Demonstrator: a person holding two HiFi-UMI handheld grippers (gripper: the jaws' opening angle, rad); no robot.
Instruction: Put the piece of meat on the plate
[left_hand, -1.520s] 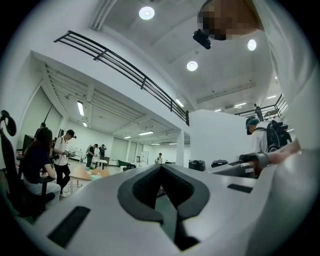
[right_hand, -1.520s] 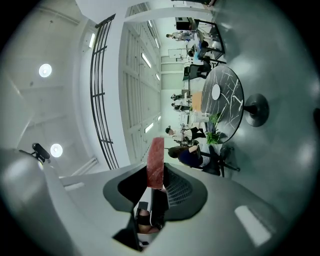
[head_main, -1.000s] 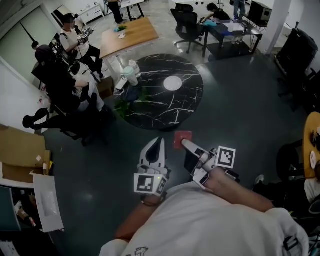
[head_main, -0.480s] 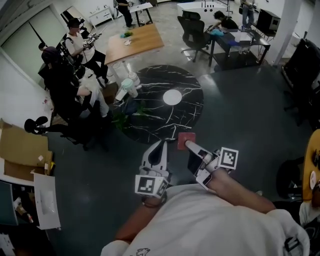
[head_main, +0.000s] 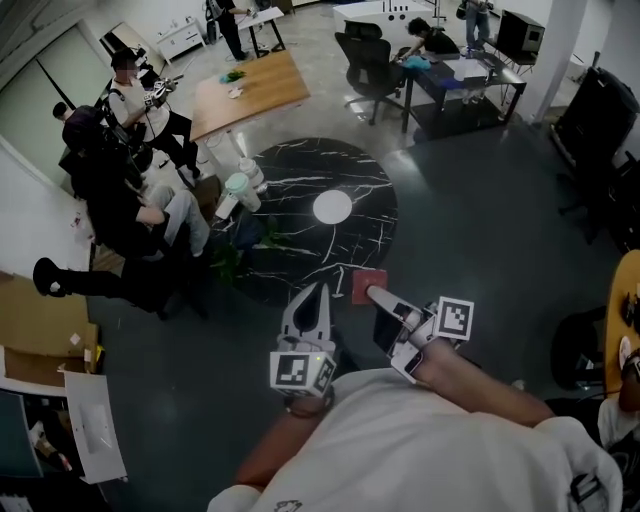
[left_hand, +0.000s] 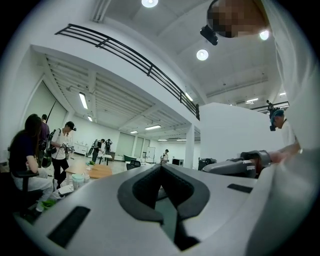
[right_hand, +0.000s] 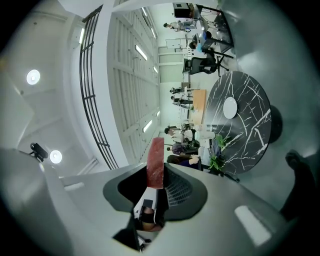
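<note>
With the right hand-held gripper (head_main: 372, 293) clamped on the piece of meat (right_hand: 156, 161), well apart from the white plate (head_main: 332, 207) on the round worktop (head_main: 290, 175), I'd carry it level and lower it onto the plate before letting go.

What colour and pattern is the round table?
The table is black with white veining; the head view shows it best.

Two grippers out front: left gripper (head_main: 318, 294) and right gripper (head_main: 374, 294). Two marker cubes (head_main: 300, 370) (head_main: 452, 317), one per gripper. One piece of meat (head_main: 365, 280) — just the one. One white plate (head_main: 332, 207). One round black table (head_main: 290, 170) and one wooden table (head_main: 250, 90) — two tables. The people round the room overlap too much for an exact count.
</note>
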